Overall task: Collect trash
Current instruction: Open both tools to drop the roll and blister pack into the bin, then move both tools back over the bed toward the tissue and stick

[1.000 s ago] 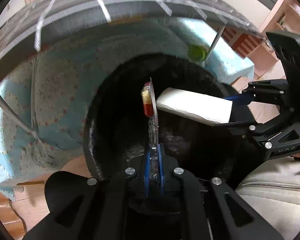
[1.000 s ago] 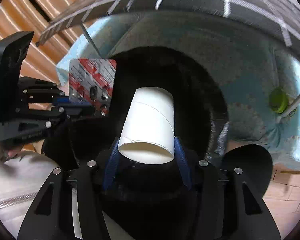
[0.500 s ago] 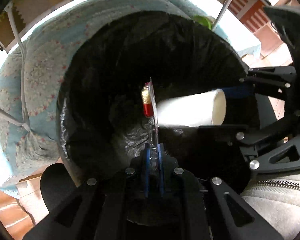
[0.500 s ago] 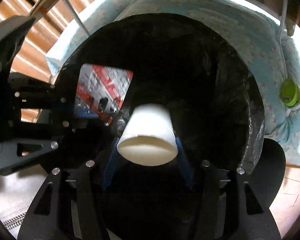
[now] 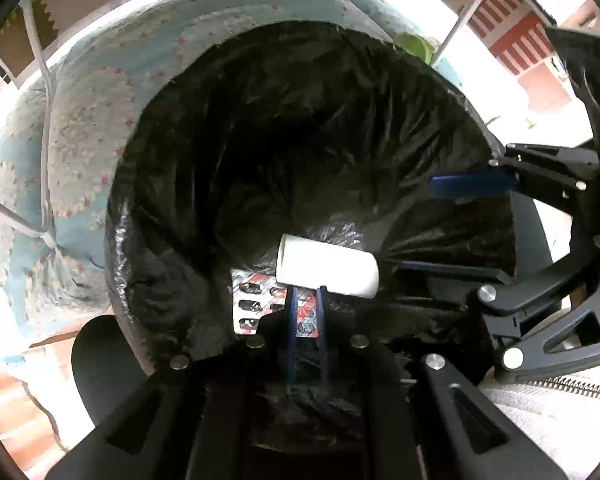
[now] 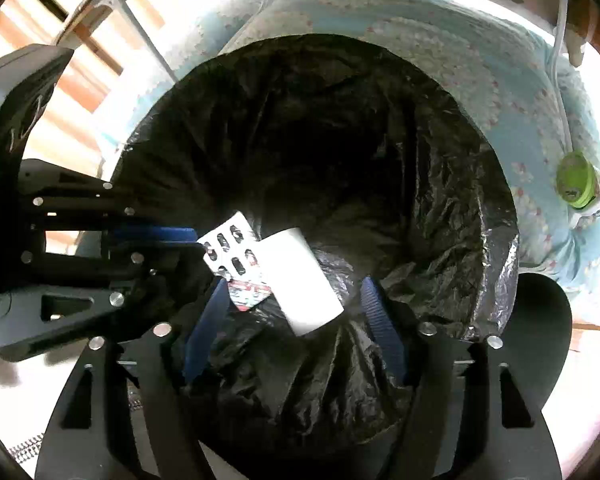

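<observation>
Left wrist view. The left tool [image 5: 305, 300] points down into the mouth of a black trash bag [image 5: 300, 128]; its blue fingers [image 5: 291, 320] stand a narrow gap apart and grip nothing. Just past their tips a white paper cup [image 5: 327, 266] lies on its side on the bag's plastic, and a blister pack of pills [image 5: 256, 300] lies flat at about 9 o'clock from the cup, partly tucked under it. At 3 o'clock the right tool [image 5: 452, 224] reaches in over the bag's rim, its two blue fingers well apart. A light blue patterned cloth [image 5: 92, 128] wraps round the bag from 8 to 1 o'clock.

Right wrist view. The right tool [image 6: 292, 316] is spread wide, and the paper cup [image 6: 300, 280] lies loose between and beyond its fingers [image 6: 374, 312], touching neither. The blister pack [image 6: 236, 256] lies at 10 o'clock from the cup, overlapped by it. The left tool [image 6: 180, 236] enters from 9 o'clock; this view does not settle how far it is parted. A green round object [image 6: 576, 180] sits on the cloth at 3 o'clock.

Progress. Both pieces of trash appear to be inside the bag and free of the tools, so this deposit looks done. Whether more trash remains elsewhere cannot be told.
</observation>
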Available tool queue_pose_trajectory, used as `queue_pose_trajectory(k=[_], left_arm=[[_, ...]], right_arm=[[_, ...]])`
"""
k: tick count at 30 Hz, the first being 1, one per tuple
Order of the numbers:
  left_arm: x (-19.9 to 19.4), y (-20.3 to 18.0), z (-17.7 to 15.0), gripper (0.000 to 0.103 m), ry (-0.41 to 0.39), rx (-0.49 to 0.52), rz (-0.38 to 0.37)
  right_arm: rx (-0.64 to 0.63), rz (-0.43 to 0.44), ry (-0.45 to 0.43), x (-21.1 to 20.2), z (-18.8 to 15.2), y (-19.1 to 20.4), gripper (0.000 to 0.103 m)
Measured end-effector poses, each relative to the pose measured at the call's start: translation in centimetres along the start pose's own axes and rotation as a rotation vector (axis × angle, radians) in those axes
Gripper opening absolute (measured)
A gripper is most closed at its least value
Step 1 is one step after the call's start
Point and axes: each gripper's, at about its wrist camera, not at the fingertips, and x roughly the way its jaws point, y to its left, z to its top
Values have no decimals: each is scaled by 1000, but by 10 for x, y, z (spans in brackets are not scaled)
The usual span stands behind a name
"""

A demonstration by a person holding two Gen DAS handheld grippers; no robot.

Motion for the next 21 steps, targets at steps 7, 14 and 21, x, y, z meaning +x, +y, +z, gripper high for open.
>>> queue_pose_trajectory(k=[7, 14, 21], left_arm=[[-15, -4, -6, 9, -50, 11, -13], [-35, -2, -13, 51, -132, -12, -19], [-63, -5, -14, 51, -214, -2, -28]], right_arm=[[7, 22, -35, -16, -3, -1, 70], [-20, 14, -66, -32, -3, 6, 70], [-48, 7, -112, -52, -2, 12, 70]])
